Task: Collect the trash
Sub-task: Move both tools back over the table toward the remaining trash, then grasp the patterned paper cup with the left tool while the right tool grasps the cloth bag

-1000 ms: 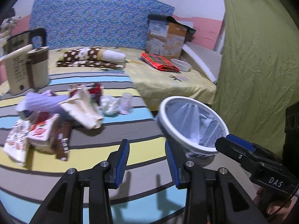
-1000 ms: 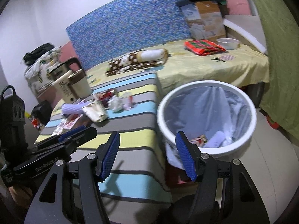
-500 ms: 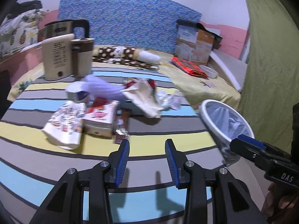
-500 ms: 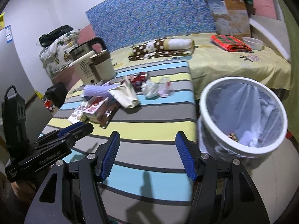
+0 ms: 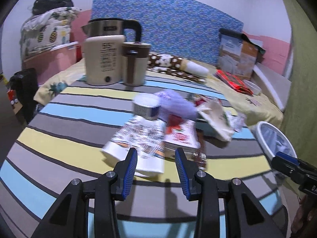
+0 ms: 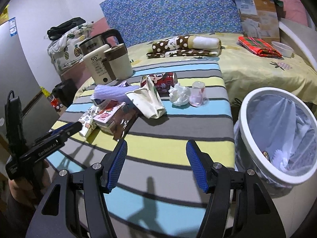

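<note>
A pile of trash lies on the striped table: a patterned white packet, a red-and-white carton, a brown wrapper, a purple wrapper, a cream bag, a red can, a crumpled tissue and a clear plastic cup. My left gripper is open, its tips just short of the patterned packet. My right gripper is open and empty over the table's near side. A white bin with a clear liner stands right of the table.
A kettle, a cream appliance and a brown-lidded jar stand at the table's far left. Behind is a bed with a dotted roll, red cloth, a bowl and a cardboard box.
Both grippers swung left, away from the bin and toward the trash pile. The left gripper moved closer to the patterned packet. Both stayed open.
</note>
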### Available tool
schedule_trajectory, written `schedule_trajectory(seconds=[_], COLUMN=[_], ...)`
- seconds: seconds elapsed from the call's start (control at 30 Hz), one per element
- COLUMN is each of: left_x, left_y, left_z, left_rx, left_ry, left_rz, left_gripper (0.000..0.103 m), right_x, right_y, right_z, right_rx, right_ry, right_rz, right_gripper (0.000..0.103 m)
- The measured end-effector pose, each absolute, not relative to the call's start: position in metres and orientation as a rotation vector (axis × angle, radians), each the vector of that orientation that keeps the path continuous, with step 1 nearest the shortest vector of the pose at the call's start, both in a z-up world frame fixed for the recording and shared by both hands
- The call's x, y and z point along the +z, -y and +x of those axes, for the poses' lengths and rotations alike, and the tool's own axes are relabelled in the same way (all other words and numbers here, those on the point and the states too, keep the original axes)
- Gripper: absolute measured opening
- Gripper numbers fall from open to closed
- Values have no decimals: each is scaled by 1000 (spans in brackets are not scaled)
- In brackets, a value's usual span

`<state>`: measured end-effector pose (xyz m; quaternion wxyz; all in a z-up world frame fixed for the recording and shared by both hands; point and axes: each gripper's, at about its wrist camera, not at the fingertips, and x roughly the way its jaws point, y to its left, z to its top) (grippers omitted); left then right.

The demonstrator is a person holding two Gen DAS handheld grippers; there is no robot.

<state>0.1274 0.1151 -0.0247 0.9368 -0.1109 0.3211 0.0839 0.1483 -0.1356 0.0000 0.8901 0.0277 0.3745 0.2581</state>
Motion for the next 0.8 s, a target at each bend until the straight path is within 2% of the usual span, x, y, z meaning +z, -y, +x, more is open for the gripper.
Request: schedule_trajectory(seconds=[0.27, 0.6, 0.7, 0.8], left_x=[-36, -54, -55, -55], left_y=[-155, -166, -165, -165], left_z=[147, 168, 168, 167], left_rx=[240, 178, 175, 169], left_ry=[-691, -788, -791, -795], left_rz=[-253, -309, -309, -317], left_gripper=[40, 47, 47, 47], right_x=[-2, -7, -10, -16], right_y=[119, 99, 99, 98], right_z=[163, 192, 204, 217], right_rx=[573, 559, 547, 546], right_ry=[-789, -788, -796, -818], right_rz=[57, 27, 20, 19], right_gripper=[63, 63, 61, 53])
